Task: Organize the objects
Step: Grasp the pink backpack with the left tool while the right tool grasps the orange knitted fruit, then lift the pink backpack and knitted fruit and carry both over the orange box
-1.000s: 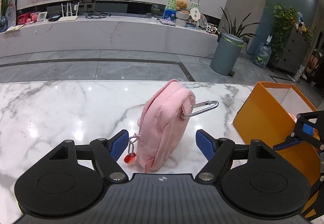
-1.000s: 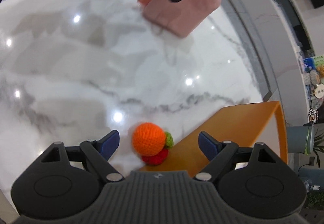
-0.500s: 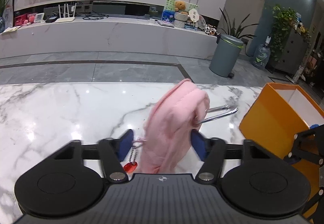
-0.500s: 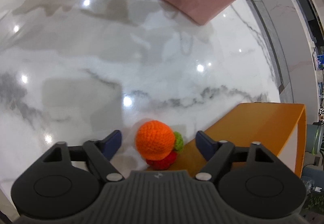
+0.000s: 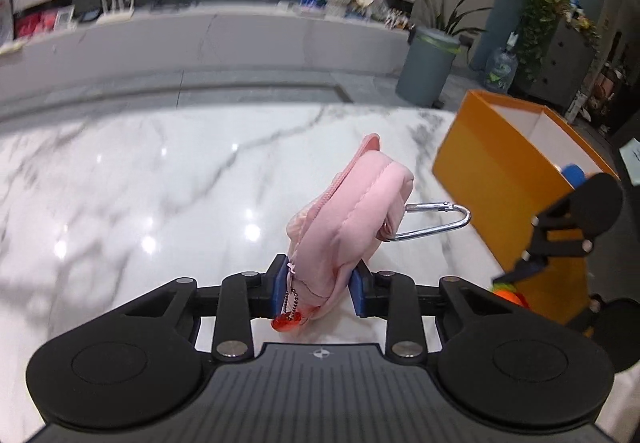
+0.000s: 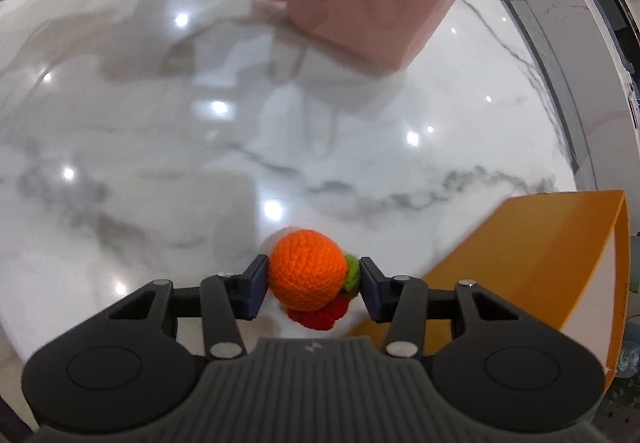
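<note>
Left gripper (image 5: 318, 289): jaws just closing, pinching pink zip pouch (image 5: 352, 211) mid-worktop | Right gripper (image 6: 314, 285): jaws just closing around crocheted orange (image 6: 306, 269), beside orange box (image 6: 532, 255) at worktop edge | Progress: early; nothing visibly boxed, both transfers remain.

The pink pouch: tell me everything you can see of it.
The pink pouch is a small padded bag of soft fabric with stitched seams and a zipper along one edge. A silver clip juts from its right side, and a red charm hangs on a bead chain near its bottom. It stands tilted, pinched low down between the blue pads of the left claw, whose jaws have just closed on it, over the marble table.
</note>
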`<action>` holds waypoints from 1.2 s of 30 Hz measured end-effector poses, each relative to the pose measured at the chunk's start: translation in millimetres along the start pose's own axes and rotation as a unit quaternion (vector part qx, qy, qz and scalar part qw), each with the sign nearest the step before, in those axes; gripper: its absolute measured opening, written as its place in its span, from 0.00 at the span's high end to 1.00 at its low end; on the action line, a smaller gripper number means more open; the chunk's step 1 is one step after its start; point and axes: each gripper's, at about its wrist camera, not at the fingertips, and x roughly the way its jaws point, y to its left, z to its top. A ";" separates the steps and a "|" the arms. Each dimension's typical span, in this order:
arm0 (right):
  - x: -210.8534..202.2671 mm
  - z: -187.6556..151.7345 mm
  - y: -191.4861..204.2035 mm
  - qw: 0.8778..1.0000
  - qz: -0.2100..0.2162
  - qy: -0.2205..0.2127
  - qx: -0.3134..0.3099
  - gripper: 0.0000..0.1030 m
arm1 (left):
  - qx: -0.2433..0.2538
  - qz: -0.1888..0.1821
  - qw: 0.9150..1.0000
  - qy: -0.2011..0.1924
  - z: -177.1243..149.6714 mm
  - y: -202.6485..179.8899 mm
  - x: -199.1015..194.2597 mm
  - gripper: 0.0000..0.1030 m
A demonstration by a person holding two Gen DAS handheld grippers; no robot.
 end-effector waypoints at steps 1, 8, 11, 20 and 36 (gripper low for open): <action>-2.4 1.1 4.4 1.000 0.003 -0.002 0.000 0.51 | -0.013 -0.002 1.000 0.012 -2.6 1.1 -6.1 0.66; -23.6 7.0 32.6 0.999 0.034 -0.031 0.019 0.51 | -0.050 -0.011 0.998 0.032 -24.4 1.2 -33.3 0.65; -25.0 9.3 45.3 0.998 0.041 -0.035 0.024 0.51 | -0.059 -0.001 0.998 0.032 -28.6 -4.5 -30.0 0.64; -21.3 10.8 54.3 0.997 0.051 -0.038 0.043 0.49 | -0.030 0.031 0.999 -0.029 -43.1 -14.1 -28.7 0.24; -24.8 10.4 45.0 0.990 0.084 -0.059 0.095 0.51 | -0.007 -0.017 0.999 -0.049 -53.6 -17.3 0.1 0.59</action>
